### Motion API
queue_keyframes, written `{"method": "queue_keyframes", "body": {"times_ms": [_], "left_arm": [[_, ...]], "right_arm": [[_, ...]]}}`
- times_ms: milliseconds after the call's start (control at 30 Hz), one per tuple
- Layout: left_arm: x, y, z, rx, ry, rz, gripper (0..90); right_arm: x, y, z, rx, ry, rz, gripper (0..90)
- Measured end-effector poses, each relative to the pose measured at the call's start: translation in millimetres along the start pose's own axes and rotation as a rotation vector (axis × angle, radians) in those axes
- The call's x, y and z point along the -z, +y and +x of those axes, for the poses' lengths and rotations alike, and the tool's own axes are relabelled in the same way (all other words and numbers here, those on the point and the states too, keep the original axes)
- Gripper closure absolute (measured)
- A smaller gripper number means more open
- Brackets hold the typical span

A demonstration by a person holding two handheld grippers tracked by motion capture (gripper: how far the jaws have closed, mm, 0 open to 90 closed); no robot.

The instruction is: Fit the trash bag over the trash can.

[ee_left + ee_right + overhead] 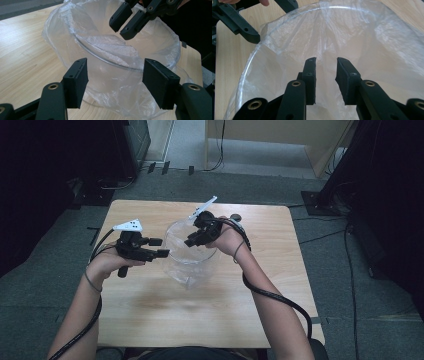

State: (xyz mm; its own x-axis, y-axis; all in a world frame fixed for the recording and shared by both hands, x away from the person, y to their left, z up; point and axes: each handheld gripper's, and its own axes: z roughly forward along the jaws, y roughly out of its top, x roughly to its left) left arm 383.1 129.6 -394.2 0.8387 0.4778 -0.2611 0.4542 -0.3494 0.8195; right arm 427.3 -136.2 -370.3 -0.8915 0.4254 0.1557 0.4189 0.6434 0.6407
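A clear round bowl (191, 257) lined with a thin transparent plastic bag (56, 23) stands in the middle of the wooden table (150, 320). The bag's film drapes over the bowl's rim (294, 15) and bunches inside. My left gripper (161, 247) is at the bowl's left side. In the left gripper view its jaws (115, 68) stand wide apart, level with the lined wall, with nothing pinched. My right gripper (191, 240) hangs over the bowl's far rim and points down into it. Its jaws (325, 62) are a narrow gap apart, with only the bag's lining showing behind them.
Bare tabletop lies in front of the bowl and at both sides. Each gripper's black cable (272, 295) trails back along the forearm. Grey carpet surrounds the table, with dark stands (330, 195) and cables at the back and a wooden panel (280, 135) beyond.
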Motion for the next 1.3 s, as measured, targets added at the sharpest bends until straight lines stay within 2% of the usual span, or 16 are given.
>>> {"method": "queue_keyframes", "body": {"times_ms": [100, 233, 433, 633, 867, 1000, 1100, 1200, 1300], "left_arm": [[-0.3, -0.8, 1.4, 0.001, -0.002, 0.006, 36.7], [-0.5, -1.7, 2.1, 0.007, -0.006, 0.005, 36.8], [-0.9, -1.7, 1.1, 0.004, -0.012, 0.006, 36.8], [-1.0, -1.6, 0.6, 0.002, -0.017, 0.003, 36.8], [-1.6, -2.0, 0.7, 0.005, -0.021, 0.002, 36.6], [-1.6, -1.9, 0.6, 0.0, -0.025, 0.003, 36.5], [-1.8, -1.8, 0.2, 0.001, -0.026, 0.002, 36.4], [-2.6, -1.8, -0.3, 0.002, -0.027, 0.002, 36.5], [-4.3, -2.4, -0.7, -0.001, -0.032, 0.009, 36.4]], "right_arm": [[-6.0, 7.2, 3.6, 0.008, 0.007, 0.032, 71.1], [-11.5, 16.4, 7.0, 0.017, 0.014, 0.046, 71.2], [-30.5, 32.3, 14.3, 0.046, 0.033, 0.082, 71.3], [-44.5, 33.7, 12.8, 0.028, 0.047, 0.069, 70.1], [-52.3, 33.2, 5.3, 0.0, -0.008, 0.075, 56.1], [-58.0, 33.6, 2.6, 0.001, -0.047, 0.114, 41.4], [-63.1, 33.7, 1.2, 0.004, -0.063, 0.146, 35.6], [-67.6, 33.1, -1.6, -0.023, -0.065, 0.169, 35.3], [-69.5, 32.4, -4.5, -0.049, -0.071, 0.167, 35.3]]}}
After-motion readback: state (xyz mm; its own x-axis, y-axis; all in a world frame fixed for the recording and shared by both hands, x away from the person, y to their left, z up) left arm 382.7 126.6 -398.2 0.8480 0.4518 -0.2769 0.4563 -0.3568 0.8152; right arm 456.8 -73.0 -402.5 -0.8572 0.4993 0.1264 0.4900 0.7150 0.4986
